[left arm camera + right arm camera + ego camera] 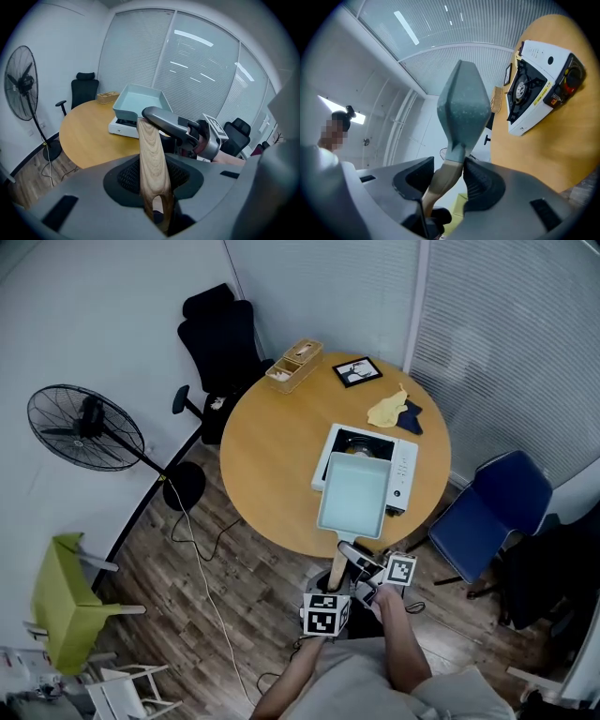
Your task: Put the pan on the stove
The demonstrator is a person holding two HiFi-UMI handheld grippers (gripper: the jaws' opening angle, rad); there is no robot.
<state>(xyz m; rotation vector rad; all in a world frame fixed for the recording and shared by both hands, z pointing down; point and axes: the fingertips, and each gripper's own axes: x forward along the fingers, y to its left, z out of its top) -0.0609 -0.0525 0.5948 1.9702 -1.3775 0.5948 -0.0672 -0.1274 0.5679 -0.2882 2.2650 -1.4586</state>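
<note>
The left gripper [152, 176] is squeezed tight on the wooden handle [336, 570] of the pan [354, 493], at the end away from the pan; the right gripper [444, 174] is squeezed tight on the same handle, closer to the pan; the square blue-green pan is held up over the near part of the white stove [405, 463]; the stove sits on the round table [267, 465].

Bright even light; fisheye views w/ dark corners.
</note>
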